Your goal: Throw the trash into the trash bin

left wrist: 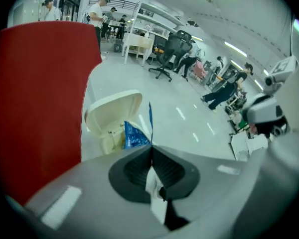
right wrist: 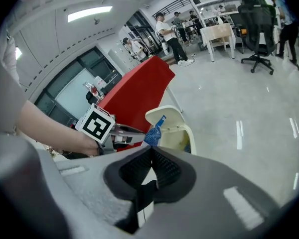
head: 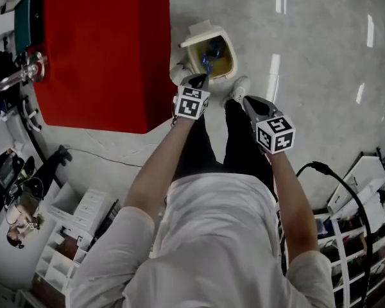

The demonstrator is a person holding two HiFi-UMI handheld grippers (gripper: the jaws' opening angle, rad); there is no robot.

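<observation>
One blue wrapper point(left wrist: 134, 134) is pinched in the left gripper's point(left wrist: 150, 148) jaws, over the open trash bin point(head: 226, 55). The right gripper's point(right wrist: 150, 152) jaws are pressed together, empty. Best to lower well inside the rim before releasing, as light film may drift.

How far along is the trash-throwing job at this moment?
Done: the trash bin stands open. In hand: the left gripper is shut on a blue wrapper, held over the bin's mouth; the right gripper is shut and empty. Left: release the wrapper into the bin.
</observation>
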